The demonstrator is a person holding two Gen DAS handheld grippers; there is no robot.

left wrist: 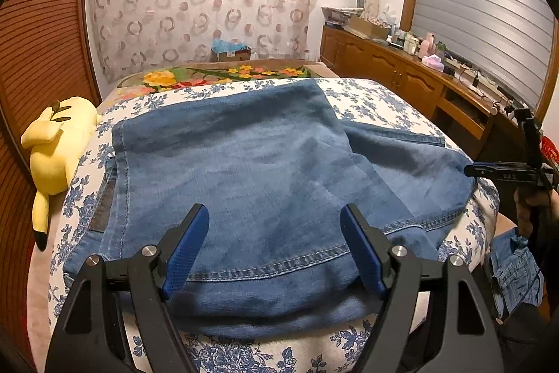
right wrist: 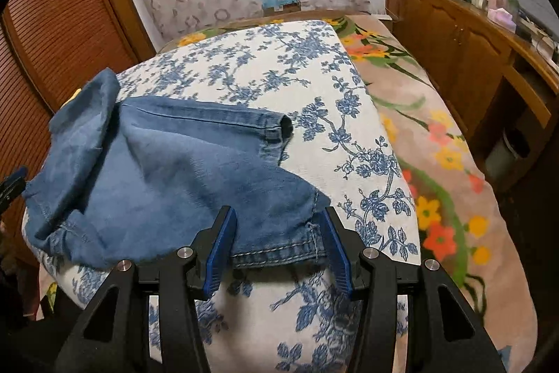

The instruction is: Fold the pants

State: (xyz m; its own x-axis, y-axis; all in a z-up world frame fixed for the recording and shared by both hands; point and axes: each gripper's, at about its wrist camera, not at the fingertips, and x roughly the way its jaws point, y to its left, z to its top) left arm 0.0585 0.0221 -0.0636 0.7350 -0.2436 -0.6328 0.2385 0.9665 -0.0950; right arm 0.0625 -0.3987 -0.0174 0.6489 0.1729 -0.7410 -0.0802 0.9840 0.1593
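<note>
At far left one yellow plush toy (left wrist: 57, 145) is lying beside one floral-covered bed (left wrist: 367, 97). One pair of blue pants (left wrist: 244, 163) is spread across the bed's near half, partly folded. The left gripper (left wrist: 272, 247) is being held released over the near hem. The right gripper (right wrist: 276, 243) is standing apart around the right hem corner, unclamped. That loose, rumpled right side is likely being left to bunch or slide off the bed's edge.

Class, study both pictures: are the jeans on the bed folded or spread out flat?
Folded, roughly. The jeans lie doubled over, one layer's stitched hem on top of another; a leg end sticks out unaligned on the flowered sheet.
</note>
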